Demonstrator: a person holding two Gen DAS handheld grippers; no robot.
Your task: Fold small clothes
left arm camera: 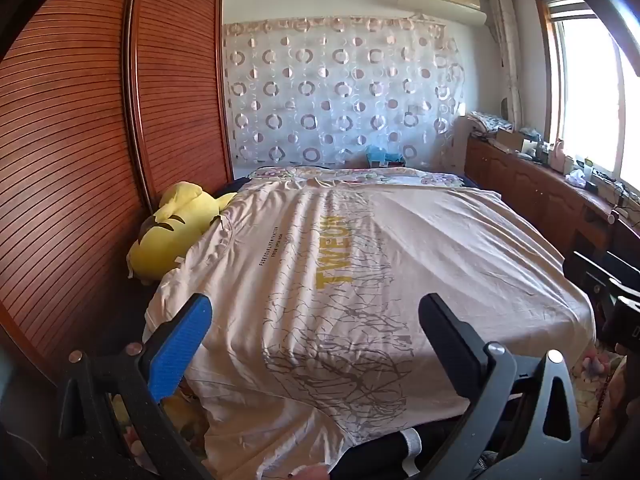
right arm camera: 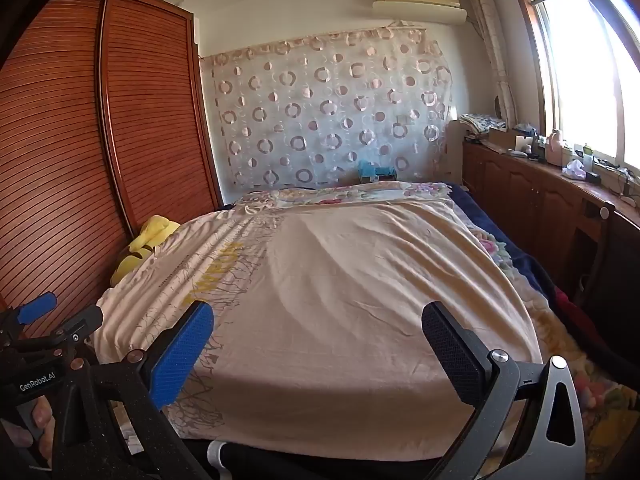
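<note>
A pale pink T-shirt (left arm camera: 352,264) lies spread flat across the bed (right arm camera: 516,256), its hem at the near edge in front of me and its collar end toward the head of the bed; its left sleeve hangs off the left edge by the yellow plush toy (left arm camera: 172,232). It looks like thin cotton: light, limp and creased, so I judge it will drape and slide over the bedcover rather than hold a shape, and a pinch needs to catch the shirt's layers without snagging the floral cover under it. The best holds, I judge, are the two hem corners at the near edge, or the sleeve and shoulder seam at the left edge.

My left gripper (left arm camera: 316,336) hovers over the printed half with its jaws wide apart and nothing between them. My right gripper (right arm camera: 316,340) hovers over the plain half, equally wide and empty.

The shirt's yellow print reads "TWEON" as far as I can see, above grey branch lines; the small black lettering beside it is too fine to read. The left gripper's body, seen from the right wrist, says "GenRobot.AI".
</note>
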